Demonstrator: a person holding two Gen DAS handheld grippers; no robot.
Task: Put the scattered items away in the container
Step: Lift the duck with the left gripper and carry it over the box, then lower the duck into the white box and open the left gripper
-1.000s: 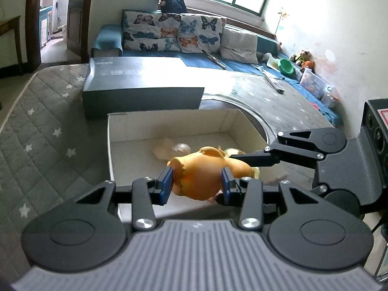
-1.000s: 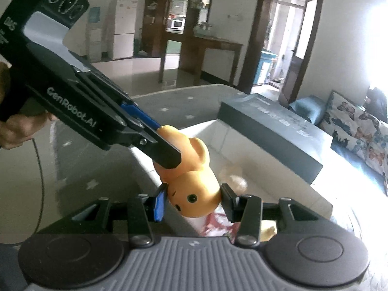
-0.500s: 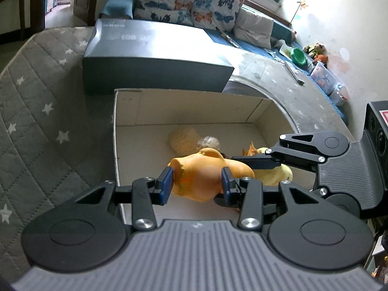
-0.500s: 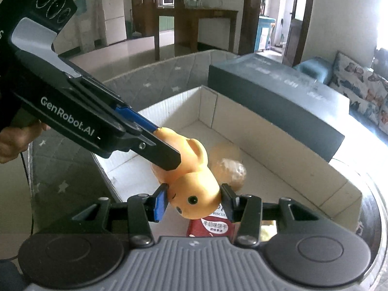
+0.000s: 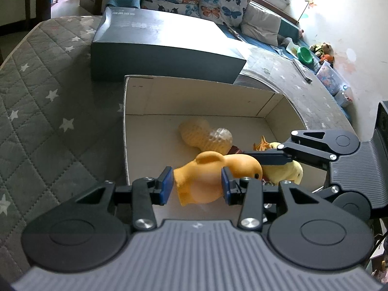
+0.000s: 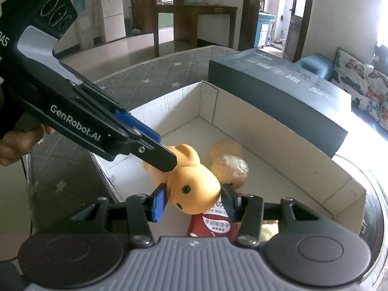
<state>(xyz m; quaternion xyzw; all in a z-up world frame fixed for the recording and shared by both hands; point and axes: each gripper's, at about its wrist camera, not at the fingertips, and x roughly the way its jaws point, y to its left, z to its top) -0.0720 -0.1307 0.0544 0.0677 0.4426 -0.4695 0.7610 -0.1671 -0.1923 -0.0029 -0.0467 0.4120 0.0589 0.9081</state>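
Over the box (image 5: 135,131) | orange toy (image 5: 213,177) head right | both tongs gripping

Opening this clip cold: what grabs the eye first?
An orange rubber toy animal, pinched by both the left gripper and the right gripper, hangs over the open cardboard box. Behind the box lies a long dark flat carton.

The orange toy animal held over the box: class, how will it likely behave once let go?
The orange toy animal looks like soft, smooth rubber, so probably light and unbreakable. Its rounded body may roll or bounce slightly inside the cardboard box. It could settle against the snack packet.
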